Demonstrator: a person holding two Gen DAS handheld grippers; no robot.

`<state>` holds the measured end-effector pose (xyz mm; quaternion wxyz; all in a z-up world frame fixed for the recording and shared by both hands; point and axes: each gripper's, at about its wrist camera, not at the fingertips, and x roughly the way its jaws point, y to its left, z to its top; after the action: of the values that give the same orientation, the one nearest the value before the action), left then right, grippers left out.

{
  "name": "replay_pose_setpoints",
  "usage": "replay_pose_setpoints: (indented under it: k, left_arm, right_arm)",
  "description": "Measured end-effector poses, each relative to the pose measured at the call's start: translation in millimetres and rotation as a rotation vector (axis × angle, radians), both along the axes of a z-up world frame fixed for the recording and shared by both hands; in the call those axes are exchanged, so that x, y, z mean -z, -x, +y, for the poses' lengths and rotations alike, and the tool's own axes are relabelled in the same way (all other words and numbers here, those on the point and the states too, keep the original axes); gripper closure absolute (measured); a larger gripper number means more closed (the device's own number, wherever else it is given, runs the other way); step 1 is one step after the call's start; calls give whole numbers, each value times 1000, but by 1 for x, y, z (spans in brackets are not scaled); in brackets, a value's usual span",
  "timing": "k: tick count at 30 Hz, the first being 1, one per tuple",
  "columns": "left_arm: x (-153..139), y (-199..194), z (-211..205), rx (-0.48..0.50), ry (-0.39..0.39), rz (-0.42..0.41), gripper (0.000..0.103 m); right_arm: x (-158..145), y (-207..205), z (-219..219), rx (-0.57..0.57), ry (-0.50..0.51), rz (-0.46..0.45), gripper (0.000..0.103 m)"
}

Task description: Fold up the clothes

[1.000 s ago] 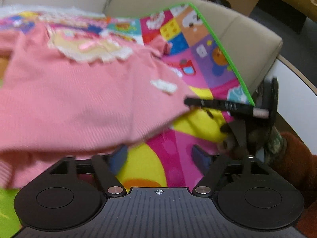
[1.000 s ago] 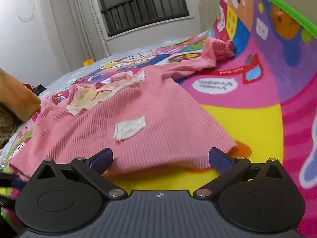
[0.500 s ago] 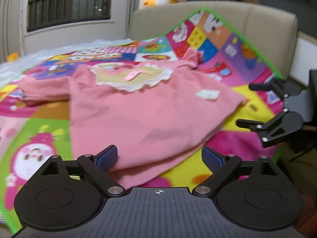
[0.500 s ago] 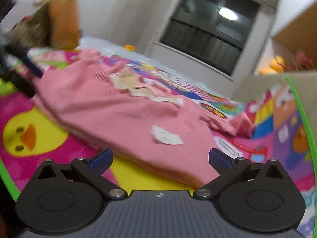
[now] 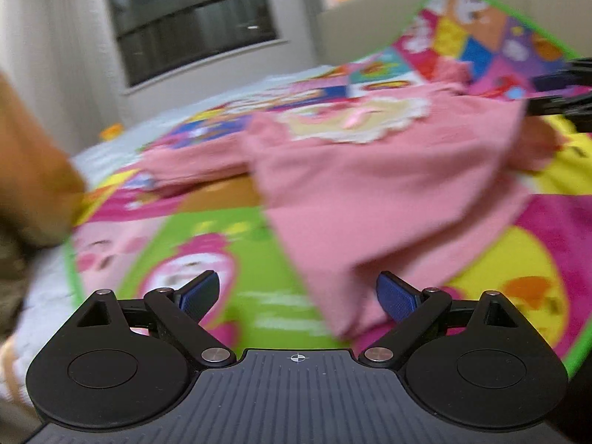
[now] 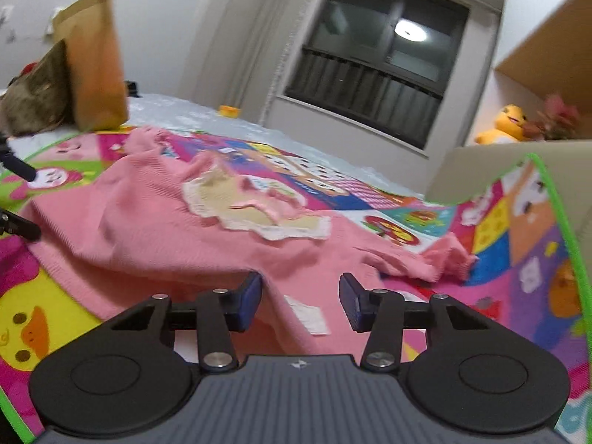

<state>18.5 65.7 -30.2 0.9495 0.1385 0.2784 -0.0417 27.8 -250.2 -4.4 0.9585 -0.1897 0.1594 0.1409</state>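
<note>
**Garment Spread Flat, Both Grippers Positioned at the Hem**

The pink sweater [image 6: 155, 222] lies face up on the patterned play mat [image 6: 518, 296], body flat, one sleeve [image 5: 192, 162] extended to the side and the other sleeve [image 6: 444, 255] bunched near the raised mat edge. This layout exposes the hem and side edges for gripping.

The left gripper [image 5: 298, 294] is released, jaws spread wide, aimed at the near hem corner with no fabric between the pads. The right gripper [image 6: 300, 298] is also released, jaws parted over the hem beside a white label [image 6: 309, 314]. The cloth appears to lie below the pads, though motion blur leaves contact uncertain.

No fold is visible in the sweater body.
</note>
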Motion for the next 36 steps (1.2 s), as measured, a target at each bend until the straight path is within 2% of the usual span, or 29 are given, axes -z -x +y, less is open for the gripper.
replay_pose_setpoints:
  k: [3, 5, 8, 11, 17, 19, 21, 25, 27, 30, 32, 36]
  left_arm:
    - [-2, 3, 15, -75, -14, -23, 7]
    - [-4, 7, 23, -107, -17, -31, 6]
    - [-7, 16, 27, -86, -4, -32, 6]
    - [-8, 20, 23, -19, 6, -20, 5]
    - [3, -1, 4, 50, -13, -8, 5]
    - [-5, -1, 5, 26, -1, -56, 5]
    - [-16, 0, 9, -7, 17, -115, 5]
    - [-38, 5, 17, -72, 55, -232, 5]
    - [-44, 11, 25, -80, 86, -249, 5]
    - [-36, 11, 27, -47, 116, -200, 4]
    - [-25, 9, 22, -17, 100, -157, 4]
    - [-10, 6, 13, 25, 63, -106, 4]
  right_arm:
    - [5, 1, -12, 26, 13, 18, 51]
    - [10, 2, -17, 31, 17, 34, 41]
    - [16, 11, -23, 11, 54, 43, 30]
    - [20, 22, -24, -23, 163, 32, 22]
    - [39, 16, -6, -44, 346, 62, 21]
    - [44, 7, 0, -45, 359, 60, 21]
    - [37, 0, 3, -21, 323, 12, 22]
    - [0, 0, -9, 72, 153, -112, 23]
    - [1, 1, -10, 49, 199, -102, 22]
    - [23, 2, -9, 19, 353, -61, 21]
    - [35, 3, -12, 23, 404, -33, 21]
    - [48, -2, -19, 77, 459, -39, 21]
